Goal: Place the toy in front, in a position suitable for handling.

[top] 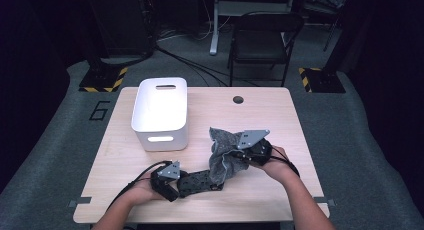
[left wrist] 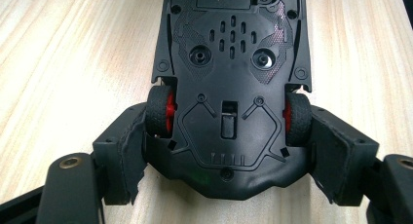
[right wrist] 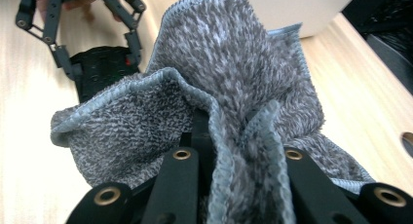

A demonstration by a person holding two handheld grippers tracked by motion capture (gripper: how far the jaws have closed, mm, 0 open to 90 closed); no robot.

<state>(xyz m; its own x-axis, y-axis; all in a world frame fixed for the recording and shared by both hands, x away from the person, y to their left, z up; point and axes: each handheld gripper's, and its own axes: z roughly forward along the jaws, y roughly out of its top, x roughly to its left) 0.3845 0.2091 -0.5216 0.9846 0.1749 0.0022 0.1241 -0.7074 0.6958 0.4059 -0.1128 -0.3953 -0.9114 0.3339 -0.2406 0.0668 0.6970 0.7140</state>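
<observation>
A black toy car (left wrist: 231,63) lies upside down on the wooden table (top: 260,110), its underside and red wheel hubs facing up. My left gripper (left wrist: 229,151) is shut on the car, one pad against each wheel at one end. In the high view the car (top: 202,181) lies near the table's front edge, with the left gripper (top: 184,184) at its left end. My right gripper (right wrist: 234,151) is shut on a bunched grey terry cloth (right wrist: 219,63) and holds it above the table. The cloth (top: 224,152) hangs down over the car's right end.
A white plastic bin (top: 160,115) with handle slots stands at the back left of the table. A round cable hole (top: 238,99) sits near the far edge. A black folding chair (top: 262,40) stands beyond the table.
</observation>
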